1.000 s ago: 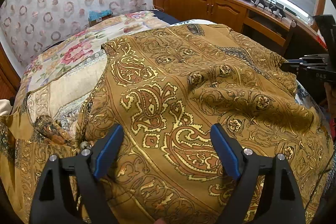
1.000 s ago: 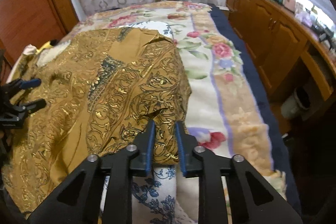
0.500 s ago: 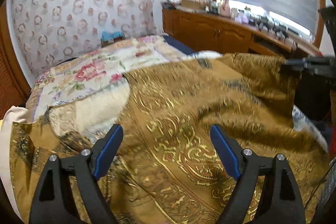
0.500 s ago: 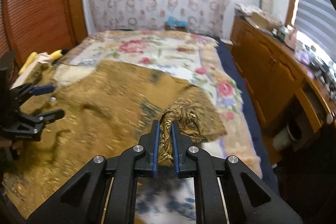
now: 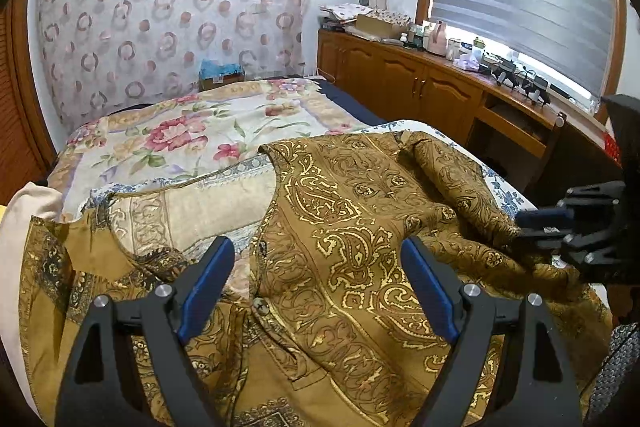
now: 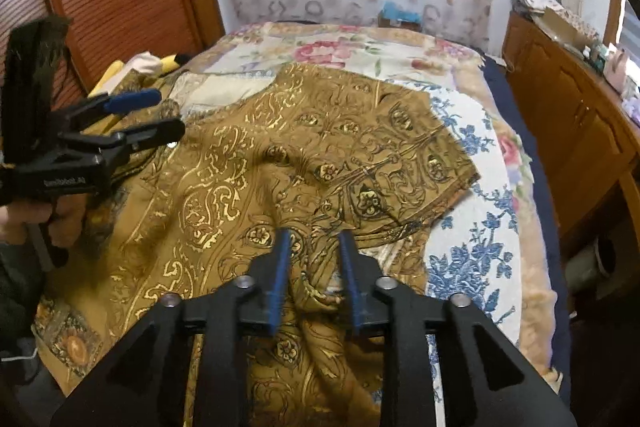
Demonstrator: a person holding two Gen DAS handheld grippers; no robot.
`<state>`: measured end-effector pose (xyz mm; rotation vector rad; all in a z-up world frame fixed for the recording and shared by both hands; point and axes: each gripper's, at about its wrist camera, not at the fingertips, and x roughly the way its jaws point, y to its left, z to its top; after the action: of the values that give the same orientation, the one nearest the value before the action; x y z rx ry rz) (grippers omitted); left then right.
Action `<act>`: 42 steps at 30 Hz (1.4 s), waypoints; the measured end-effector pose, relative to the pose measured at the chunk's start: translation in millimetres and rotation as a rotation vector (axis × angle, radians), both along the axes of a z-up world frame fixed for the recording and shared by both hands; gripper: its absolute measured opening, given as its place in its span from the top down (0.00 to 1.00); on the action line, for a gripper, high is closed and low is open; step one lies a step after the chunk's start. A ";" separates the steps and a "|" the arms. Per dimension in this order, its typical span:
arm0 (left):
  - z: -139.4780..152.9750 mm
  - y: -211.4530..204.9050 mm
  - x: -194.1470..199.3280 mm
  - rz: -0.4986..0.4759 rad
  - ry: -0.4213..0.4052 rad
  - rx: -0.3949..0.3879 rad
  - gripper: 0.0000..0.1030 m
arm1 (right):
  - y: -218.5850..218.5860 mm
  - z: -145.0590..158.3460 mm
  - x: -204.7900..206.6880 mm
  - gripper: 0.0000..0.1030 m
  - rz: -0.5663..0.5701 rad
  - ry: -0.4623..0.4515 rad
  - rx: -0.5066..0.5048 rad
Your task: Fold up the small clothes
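Left wrist view: my left tool (image 5: 318,281) hangs with its jaws wide and nothing between them, over the near middle of the garment (image 5: 352,227).
Right wrist view: my right tool (image 6: 314,267) has just been easing apart; a bunched ridge of the golden cloth sits between the blue pads (image 6: 280,275), which no longer look to press on it. I read that as a release, not a grip.
Garment position: the golden paisley shirt lies spread on the bed (image 5: 180,131), over a floral blanket (image 6: 476,227); one sleeve (image 6: 416,155) is turned in across the body on the right side, with a rumpled hump near my right tool.
Far left: the other half of the shirt (image 5: 52,267) lies open and unfolded.
Step in hand, my judgement: letting go of the right fold, then mirroring it on the left.
How to do it well: lift the right tool clear without dragging the ridge; flatten the hump first; take the left edge near a seam, carry it low and level, and lay it parallel to the first fold.
Risk: slippery, thin cloth may slide off the blanket.
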<state>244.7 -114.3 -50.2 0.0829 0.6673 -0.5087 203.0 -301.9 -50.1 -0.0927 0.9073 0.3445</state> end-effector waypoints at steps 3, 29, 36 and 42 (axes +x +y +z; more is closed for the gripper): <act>0.8 1.7 -2.3 0.000 -0.010 -0.003 0.17 | -12.4 10.8 -1.3 0.62 -0.040 -0.034 0.009; 0.0 17.4 1.5 0.024 0.008 -0.023 0.17 | -60.3 -16.6 78.5 0.94 -0.167 0.040 0.092; 3.5 24.4 1.1 0.039 -0.009 -0.029 0.17 | -28.8 15.7 73.1 0.98 -0.049 -0.027 0.131; 14.1 39.9 0.1 0.077 -0.037 -0.051 0.17 | 16.6 41.6 70.1 0.98 0.075 -0.058 0.165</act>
<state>244.8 -74.3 -36.1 0.0189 0.6191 -0.4490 273.2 -285.3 -8.5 0.0151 0.8162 0.4830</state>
